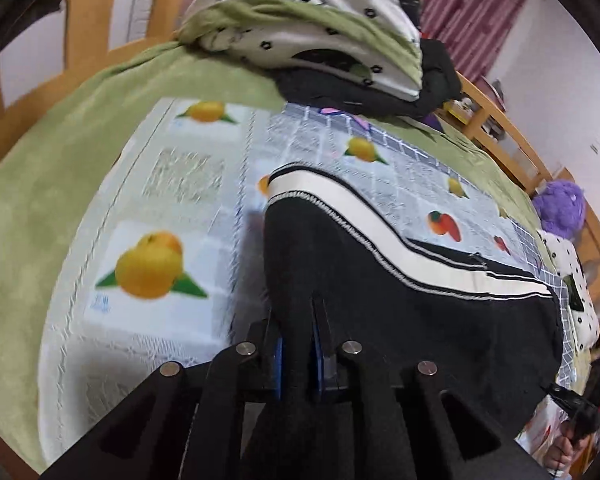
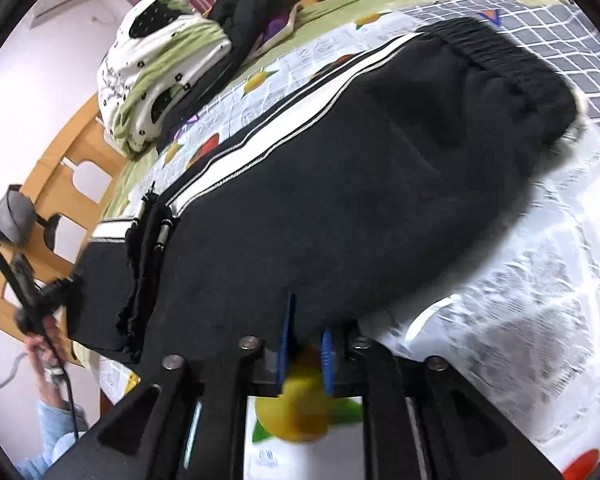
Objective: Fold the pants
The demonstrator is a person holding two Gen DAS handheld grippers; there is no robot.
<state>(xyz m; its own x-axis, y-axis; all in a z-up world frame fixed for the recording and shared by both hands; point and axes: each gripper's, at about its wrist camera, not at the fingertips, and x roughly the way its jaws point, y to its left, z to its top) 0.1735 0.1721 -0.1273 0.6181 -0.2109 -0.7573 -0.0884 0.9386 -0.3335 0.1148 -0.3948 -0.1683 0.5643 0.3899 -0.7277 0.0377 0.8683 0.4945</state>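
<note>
Left wrist view shows the left hand-held gripper (image 1: 298, 344) closed on a fold of the black pants (image 1: 380, 280), which lie on a fruit-print sheet (image 1: 148, 208) over the green blanket (image 1: 40, 184) of the bed. Behind them a bundled quilt (image 1: 300, 20) sits atop dark clothes (image 1: 400, 92) (a purple plush toy (image 1: 560, 208) lies off to the side). Right wrist view has the right hand-held gripper (image 2: 306, 340) narrowly parted at the pants' near edge; whether it grips cloth, I cannot tell.
</note>
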